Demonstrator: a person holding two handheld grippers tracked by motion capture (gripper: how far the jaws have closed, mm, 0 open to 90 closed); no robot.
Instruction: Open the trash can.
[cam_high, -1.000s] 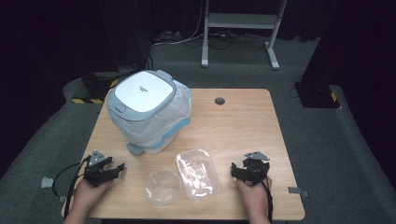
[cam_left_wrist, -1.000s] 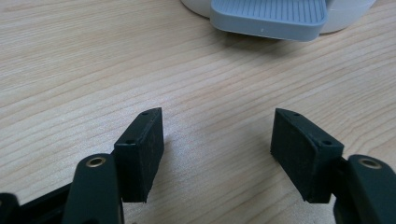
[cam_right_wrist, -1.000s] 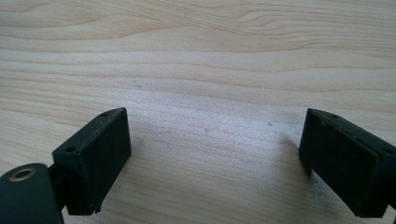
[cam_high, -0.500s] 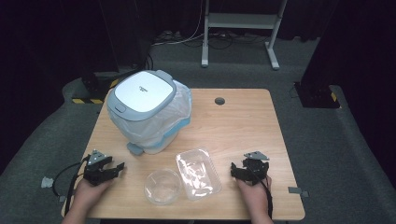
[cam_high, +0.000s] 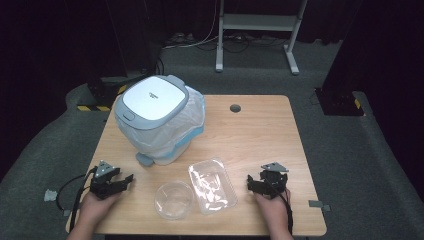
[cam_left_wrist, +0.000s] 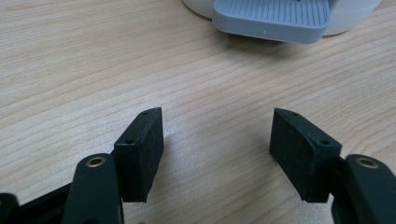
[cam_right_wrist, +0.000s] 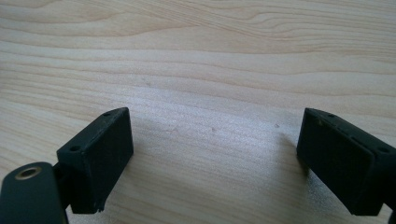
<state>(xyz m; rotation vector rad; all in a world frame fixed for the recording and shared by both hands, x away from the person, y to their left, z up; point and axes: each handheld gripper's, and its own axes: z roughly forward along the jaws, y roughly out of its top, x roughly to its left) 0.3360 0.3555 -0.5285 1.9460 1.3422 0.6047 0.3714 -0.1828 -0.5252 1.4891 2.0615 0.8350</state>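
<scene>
Two grippers rest low at the near edge of the wooden table (cam_high: 260, 125), one at each side, both with jaws spread wide and nothing between them but bare wood grain. Left gripper (cam_high: 125, 179) sits by the near-left corner, aimed toward the foot pedal (cam_left_wrist: 271, 18) of the white lidded bin (cam_high: 155, 117), which stands just ahead of it; bin carries a plastic liner, lid shut. Right gripper (cam_high: 248, 182) lies just beside the clear rectangular tray (cam_high: 212, 186), jaws pointing at its right edge but apart from it. Clear round bowl (cam_high: 174, 199) sits touching or nearly touching the tray's left side, between the two hands. Judgement: a ready posture, hands flanking the empty containers, which look set for disposal in the bin; tray is the nearer pick for the right jaws.
</scene>
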